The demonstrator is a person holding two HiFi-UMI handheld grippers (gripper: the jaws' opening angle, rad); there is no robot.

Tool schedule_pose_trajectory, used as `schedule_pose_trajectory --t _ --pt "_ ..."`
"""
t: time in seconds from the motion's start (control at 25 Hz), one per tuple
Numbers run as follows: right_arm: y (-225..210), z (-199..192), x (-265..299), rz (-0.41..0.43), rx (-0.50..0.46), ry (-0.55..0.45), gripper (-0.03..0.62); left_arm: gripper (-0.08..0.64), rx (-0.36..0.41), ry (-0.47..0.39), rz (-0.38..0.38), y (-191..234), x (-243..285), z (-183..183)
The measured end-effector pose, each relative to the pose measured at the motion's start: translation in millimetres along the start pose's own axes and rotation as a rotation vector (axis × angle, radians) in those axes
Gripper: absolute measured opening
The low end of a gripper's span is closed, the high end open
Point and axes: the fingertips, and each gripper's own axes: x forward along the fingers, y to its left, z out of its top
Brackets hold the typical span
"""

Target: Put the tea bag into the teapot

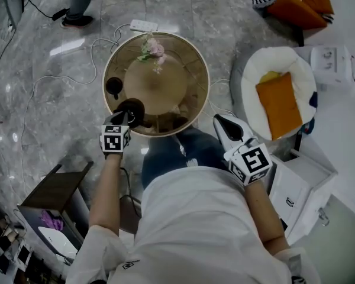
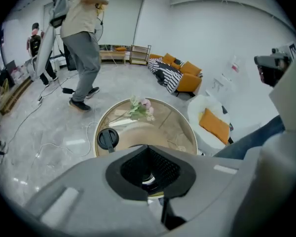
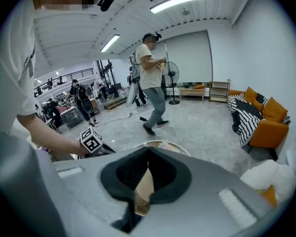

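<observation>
On the round glass table [image 1: 202, 70] stands a dark teapot [image 1: 135, 107], its black lid [image 1: 113, 86] lying apart to the left. My left gripper [image 1: 123, 118] hangs right over the teapot with its jaws shut and nothing seen between them. In the left gripper view [image 2: 149, 149] the teapot's open mouth [image 2: 148, 180] shows through the gap below the pads, and the lid [image 2: 107, 138] lies beyond. My right gripper [image 1: 220, 120] hovers off the table's right edge. Its jaws [image 3: 149, 149] are shut on a tan tea bag [image 3: 142, 189].
A bunch of pale flowers [image 1: 151, 49] lies on the table's far side. A white round chair with an orange cushion [image 1: 278, 93] stands to the right, white boxes [image 1: 299, 188] near it. Cables and a power strip [image 1: 143, 25] lie on the floor; a person [image 2: 81, 48] stands beyond.
</observation>
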Motion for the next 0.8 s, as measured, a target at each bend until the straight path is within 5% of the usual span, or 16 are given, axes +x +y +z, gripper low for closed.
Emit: schedule_pose_trajectory --t 0.8 --pt "42.5 106.3 10.6 0.199 -0.154 -0.177 0.003 0.008 -0.005 -0.473 0.046 -49.6 -182.5 154.2"
